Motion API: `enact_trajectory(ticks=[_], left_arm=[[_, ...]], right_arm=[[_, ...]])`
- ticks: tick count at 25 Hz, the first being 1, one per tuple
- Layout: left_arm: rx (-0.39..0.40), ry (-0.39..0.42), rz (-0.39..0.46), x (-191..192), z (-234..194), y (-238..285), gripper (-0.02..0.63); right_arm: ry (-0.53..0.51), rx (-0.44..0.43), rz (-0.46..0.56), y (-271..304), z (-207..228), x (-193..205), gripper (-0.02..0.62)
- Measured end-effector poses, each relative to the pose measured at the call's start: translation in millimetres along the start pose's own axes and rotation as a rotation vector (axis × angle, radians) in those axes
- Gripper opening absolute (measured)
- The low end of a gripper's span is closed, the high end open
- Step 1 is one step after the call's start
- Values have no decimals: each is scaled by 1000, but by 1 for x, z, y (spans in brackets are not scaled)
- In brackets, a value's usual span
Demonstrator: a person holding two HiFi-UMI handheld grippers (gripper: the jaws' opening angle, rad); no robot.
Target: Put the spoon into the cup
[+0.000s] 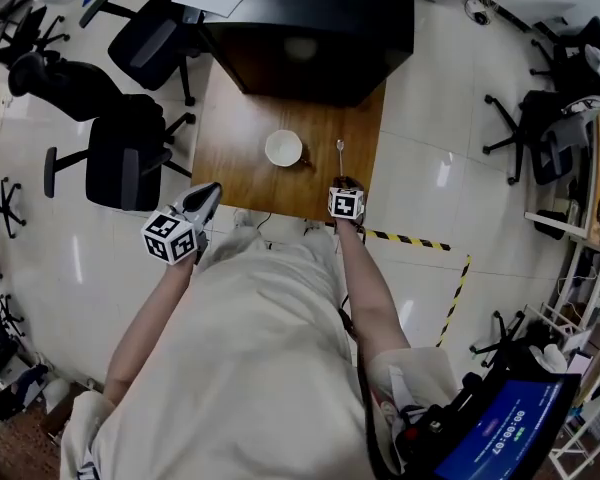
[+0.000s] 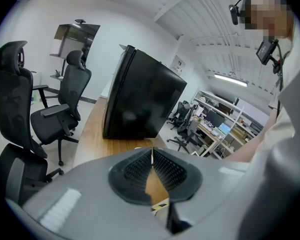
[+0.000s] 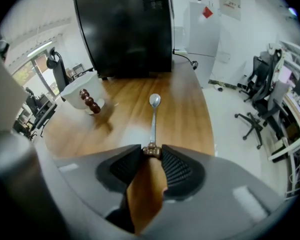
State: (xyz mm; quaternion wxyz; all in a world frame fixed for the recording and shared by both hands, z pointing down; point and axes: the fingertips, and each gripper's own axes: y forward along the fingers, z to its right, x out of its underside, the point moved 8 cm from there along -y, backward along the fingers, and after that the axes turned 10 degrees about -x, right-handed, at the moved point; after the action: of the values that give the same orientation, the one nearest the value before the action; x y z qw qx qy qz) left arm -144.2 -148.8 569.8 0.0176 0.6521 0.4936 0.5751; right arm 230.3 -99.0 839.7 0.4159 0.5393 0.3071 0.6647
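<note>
Right gripper (image 3: 151, 153) — jaws nearly closed, tips pinching the brown beaded end of the slim silver metal spoon (image 3: 153, 120). The spoon lies flat on the brown wooden surface (image 3: 190, 126), outside the cup.

Left gripper (image 2: 151, 159) — jaws together, empty.

1 round white cup (image 3: 81, 91), upright, apart to the spoon's left.

Step, as judged: grasping. Next: lift level, carry left, lower bowl-first.

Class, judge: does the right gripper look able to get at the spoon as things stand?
Probably yes: the handle end of the spoon sits between the jaws of the right gripper, seemingly pinched, and nothing lies in the way.
</note>
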Motion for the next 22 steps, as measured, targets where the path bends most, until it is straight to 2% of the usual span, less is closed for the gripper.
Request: enact_trajectory(ticks=[5, 9, 14, 22], left_arm=[[-11, -37, -2, 3, -6, -1, 0], [-3, -38, 4, -1, -7, 5, 0], [14, -24, 12, -4, -4, 13, 0], [32, -23, 26, -3, -6, 17, 0]], right_arm=[[-62, -15, 6, -3, -4, -8, 127], [-39, -40, 27, -11, -4, -7, 126], [-42, -96, 99, -39, -14, -23, 126], [-116, -201, 165, -75, -52, -48, 126]])
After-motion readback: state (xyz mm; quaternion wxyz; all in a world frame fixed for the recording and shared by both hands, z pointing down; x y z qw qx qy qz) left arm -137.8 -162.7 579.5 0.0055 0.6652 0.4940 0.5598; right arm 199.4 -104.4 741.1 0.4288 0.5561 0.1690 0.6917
